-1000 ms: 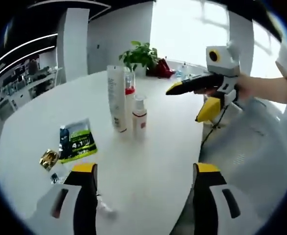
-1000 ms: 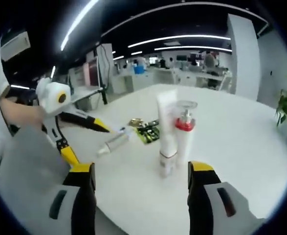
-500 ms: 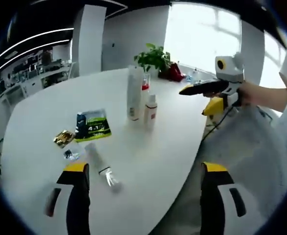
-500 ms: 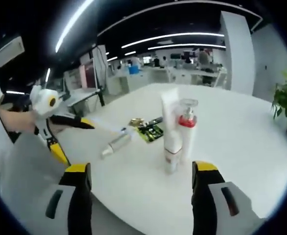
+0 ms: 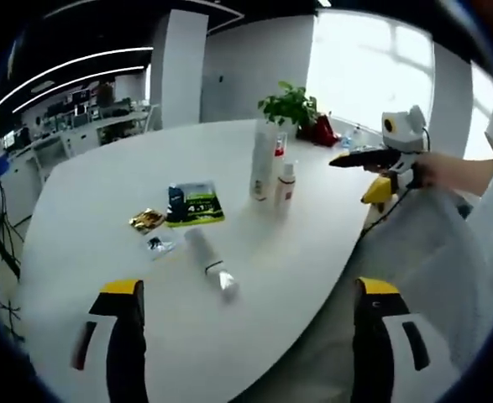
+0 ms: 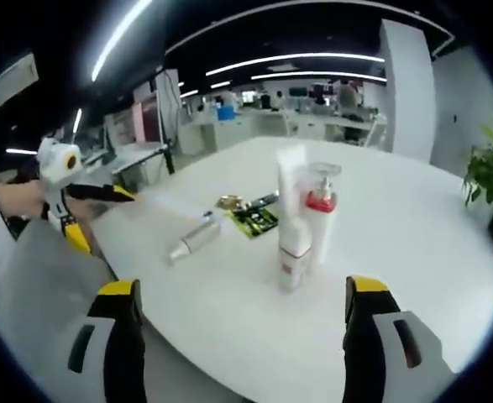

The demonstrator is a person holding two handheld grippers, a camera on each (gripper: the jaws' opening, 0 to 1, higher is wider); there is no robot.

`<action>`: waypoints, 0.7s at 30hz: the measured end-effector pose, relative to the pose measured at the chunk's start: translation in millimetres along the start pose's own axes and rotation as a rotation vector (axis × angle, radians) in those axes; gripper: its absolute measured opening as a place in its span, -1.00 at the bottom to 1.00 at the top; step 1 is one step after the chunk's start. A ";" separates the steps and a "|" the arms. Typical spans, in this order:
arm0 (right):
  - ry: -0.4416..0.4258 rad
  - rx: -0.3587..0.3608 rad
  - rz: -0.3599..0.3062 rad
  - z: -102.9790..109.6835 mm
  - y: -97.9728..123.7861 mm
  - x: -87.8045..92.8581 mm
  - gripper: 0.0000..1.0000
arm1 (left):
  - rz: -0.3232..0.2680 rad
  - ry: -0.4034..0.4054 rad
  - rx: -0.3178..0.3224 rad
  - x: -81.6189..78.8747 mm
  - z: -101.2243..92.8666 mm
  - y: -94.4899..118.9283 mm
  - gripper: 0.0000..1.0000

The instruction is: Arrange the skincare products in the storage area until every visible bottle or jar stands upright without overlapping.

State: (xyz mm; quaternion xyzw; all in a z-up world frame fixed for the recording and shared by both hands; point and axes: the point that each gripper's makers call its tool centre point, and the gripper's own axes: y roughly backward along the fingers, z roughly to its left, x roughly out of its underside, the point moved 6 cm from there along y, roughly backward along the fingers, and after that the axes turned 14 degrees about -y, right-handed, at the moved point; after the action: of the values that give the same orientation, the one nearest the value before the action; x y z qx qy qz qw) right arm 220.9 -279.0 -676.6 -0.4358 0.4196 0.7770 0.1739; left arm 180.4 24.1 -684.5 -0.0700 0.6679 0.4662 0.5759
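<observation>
1. Step in hand: a silver tube [image 5: 210,262] lay on its side on the white table [image 5: 86,193], near the standing tall tube [image 5: 263,162], pump bottle [image 6: 320,214] and small bottle [image 5: 285,185]; it probably needed gripping and uprighting.
2. Left gripper [image 5: 244,336] and right gripper [image 6: 239,332]: jaws wide apart, holding nothing.
3. Green sachet [image 5: 193,204] read "4 in 1"; other labels illegible.
</observation>
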 end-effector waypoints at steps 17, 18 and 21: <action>-0.004 0.006 0.016 1.6 -1.0 3.6 0.99 | 0.001 -0.024 0.005 -7.1 10.3 -0.4 0.98; 0.001 0.006 0.020 2.6 -1.2 3.9 0.99 | -0.004 -0.022 0.017 -9.3 8.3 -1.8 0.98; 0.006 0.005 0.024 2.7 -0.5 4.4 0.99 | -0.014 -0.026 0.026 -13.9 7.4 -4.8 0.98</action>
State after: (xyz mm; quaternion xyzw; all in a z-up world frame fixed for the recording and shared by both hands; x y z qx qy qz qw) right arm 217.3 -277.0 -679.7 -0.4327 0.4276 0.7765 0.1644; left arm 193.2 20.4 -674.8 -0.0611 0.6661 0.4541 0.5886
